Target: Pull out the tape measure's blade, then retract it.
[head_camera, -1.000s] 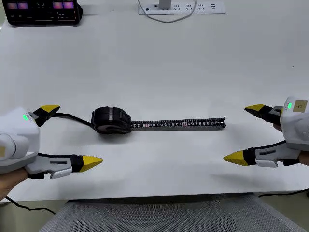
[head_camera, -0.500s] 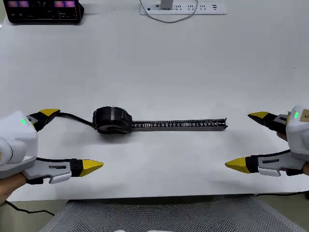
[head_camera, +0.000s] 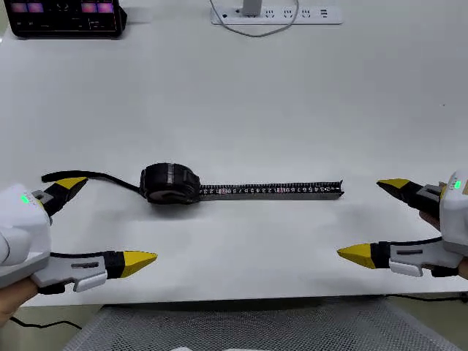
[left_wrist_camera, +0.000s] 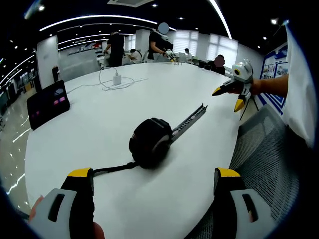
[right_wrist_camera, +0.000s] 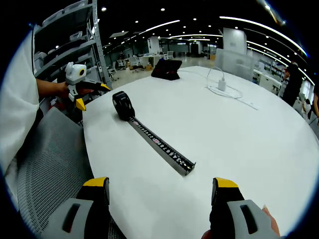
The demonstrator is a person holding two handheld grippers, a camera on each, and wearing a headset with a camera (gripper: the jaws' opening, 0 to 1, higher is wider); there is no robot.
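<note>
Left claw, right claw agape, flanking tape

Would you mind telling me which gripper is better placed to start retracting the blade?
Probably left: the left gripper, jaws open, faces the case; the right gripper faces the blade tip.

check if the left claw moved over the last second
Yes. Measured against the tape measure, which lies where it did, the left claw has slid back toward the near edge of the table, away from it.
</note>
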